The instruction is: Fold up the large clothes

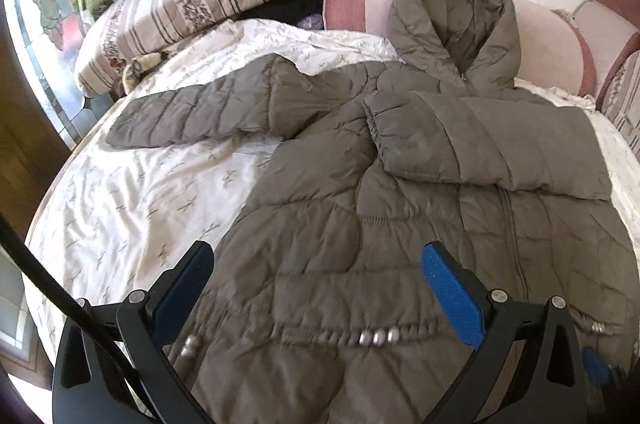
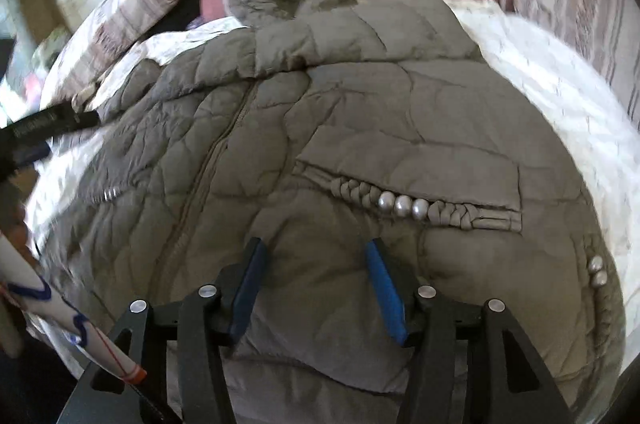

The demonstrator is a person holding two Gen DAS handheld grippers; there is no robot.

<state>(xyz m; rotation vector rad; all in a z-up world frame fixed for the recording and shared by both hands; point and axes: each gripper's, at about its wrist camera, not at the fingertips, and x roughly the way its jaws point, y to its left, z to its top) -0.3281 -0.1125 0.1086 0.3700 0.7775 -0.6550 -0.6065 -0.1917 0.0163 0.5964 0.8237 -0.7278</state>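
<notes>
A grey-brown quilted hooded jacket (image 1: 380, 192) lies face up on a bed, hood toward the headboard. Its right sleeve (image 1: 480, 144) is folded across the chest; its left sleeve (image 1: 192, 112) stretches out to the left. My left gripper (image 1: 316, 256) is open above the jacket's lower left front, near a braided pocket trim with pearl beads (image 1: 378, 337). In the right wrist view the same jacket (image 2: 340, 128) fills the frame. My right gripper (image 2: 314, 248) is open over its lower hem area, just below the beaded pocket trim (image 2: 402, 204).
White floral bedsheet (image 1: 132, 196) covers the bed. A striped pillow (image 1: 192, 4) lies at the back left, a pink headboard cushion (image 1: 540, 40) at the back. The left gripper's dark body (image 2: 48, 128) shows at the left edge of the right wrist view.
</notes>
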